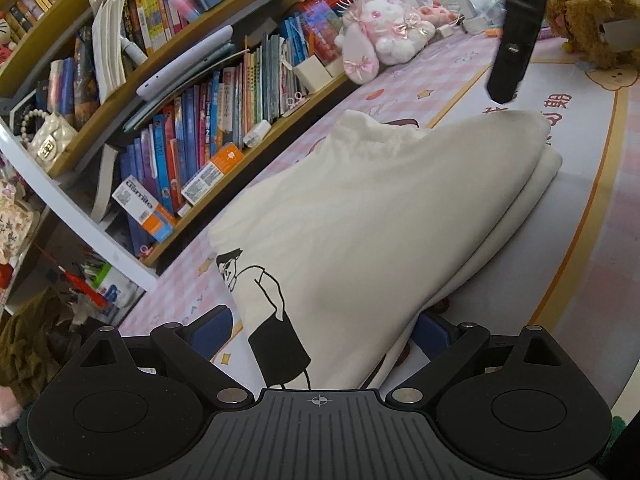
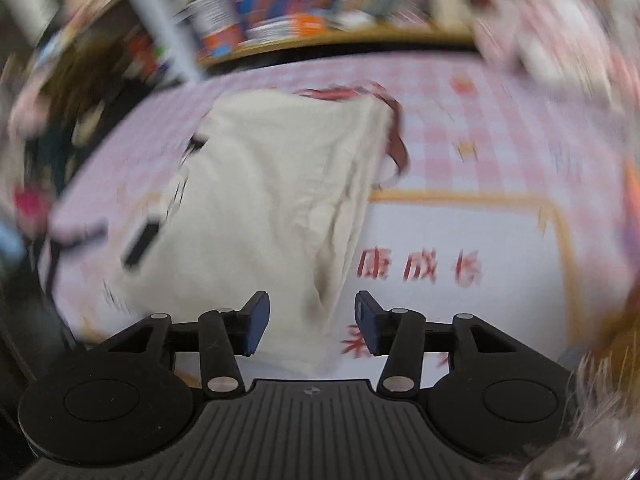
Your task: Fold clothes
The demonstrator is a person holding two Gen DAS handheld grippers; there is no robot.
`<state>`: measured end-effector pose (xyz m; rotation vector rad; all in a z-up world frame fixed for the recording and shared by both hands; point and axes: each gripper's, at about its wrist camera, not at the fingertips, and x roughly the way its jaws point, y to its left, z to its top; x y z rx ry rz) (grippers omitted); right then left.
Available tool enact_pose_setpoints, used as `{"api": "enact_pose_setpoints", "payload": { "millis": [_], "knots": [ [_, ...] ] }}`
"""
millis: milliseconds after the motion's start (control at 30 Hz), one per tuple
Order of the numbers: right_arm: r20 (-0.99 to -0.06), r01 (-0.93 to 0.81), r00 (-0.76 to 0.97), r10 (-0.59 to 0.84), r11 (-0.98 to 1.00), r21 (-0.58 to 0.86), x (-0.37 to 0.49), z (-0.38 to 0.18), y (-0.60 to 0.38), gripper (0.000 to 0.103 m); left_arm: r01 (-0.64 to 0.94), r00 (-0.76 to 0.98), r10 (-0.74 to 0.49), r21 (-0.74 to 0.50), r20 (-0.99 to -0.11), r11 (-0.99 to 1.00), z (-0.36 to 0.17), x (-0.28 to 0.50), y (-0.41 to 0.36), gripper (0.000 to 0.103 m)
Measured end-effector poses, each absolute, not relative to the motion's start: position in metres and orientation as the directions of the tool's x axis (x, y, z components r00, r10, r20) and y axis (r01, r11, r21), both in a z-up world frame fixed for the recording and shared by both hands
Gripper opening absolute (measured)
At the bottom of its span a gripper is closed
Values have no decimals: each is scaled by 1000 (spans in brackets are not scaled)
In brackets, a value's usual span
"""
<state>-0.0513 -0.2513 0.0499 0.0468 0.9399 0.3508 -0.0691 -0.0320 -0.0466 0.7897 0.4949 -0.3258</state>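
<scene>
Left wrist view: nearest the lens, the left gripper (image 1: 324,330) has its jaws spread wide, with the cream garment (image 1: 360,216) draped between and over them. Only parts of its blue pads (image 1: 214,326) show at either side of the cloth. Whether the pads press the fabric cannot be told, as the cloth covers them. The garment bears a black line drawing of a figure (image 1: 264,304) close to the gripper and lies in folded layers on the pink checked mat (image 1: 580,240). Beyond its far corner a black gripper finger (image 1: 516,32) hangs above the mat, apart from the cloth. A bookshelf (image 1: 160,92) packed with books runs along the left. A pink-and-white plush toy (image 1: 380,36) and a brown plush toy (image 1: 592,20) sit at the far edge of the mat.

Right wrist view: the frame is heavily blurred. The right gripper (image 2: 312,320) has its jaws spread apart, gripping nothing, with the near edge of the cream garment lying on the mat below the gap between them. The garment reaches away toward the shelf. Red characters (image 2: 420,270) printed on the mat sit to its right.
</scene>
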Motion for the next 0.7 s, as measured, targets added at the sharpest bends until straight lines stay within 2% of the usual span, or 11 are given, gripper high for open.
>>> {"api": "enact_pose_setpoints", "payload": {
  "millis": [100, 167, 333, 567, 633, 667, 700],
  "knots": [
    [-768, -474, 562, 308, 881, 6, -67, 54, -230, 65, 462, 831, -103, 574, -547, 676, -43, -67, -31, 96],
    [-758, -581, 569, 319, 808, -96, -76, 52, -213, 68, 465, 826, -112, 558, -552, 687, -39, -65, -30, 96],
    [-750, -731, 567, 340, 627, -269, -90, 33, -165, 69, 474, 814, -130, 517, -566, 712, -33, -61, -26, 96],
    [-763, -779, 577, 293, 478, -405, -94, 1, -129, 66, 476, 807, -149, 479, -572, 737, -28, -59, -22, 96],
    [-764, -764, 594, 251, 473, -439, -90, -4, -128, 58, 477, 805, -153, 473, -573, 741, -28, -59, -20, 96],
    [-763, -757, 603, 233, 471, -454, -88, -6, -128, 39, 477, 805, -154, 470, -573, 742, -27, -60, -19, 96],
    [-758, -752, 609, 233, 474, -459, -87, -3, -129, 15, 480, 803, -157, 468, -575, 742, -28, -60, -19, 96]
  ]
}}
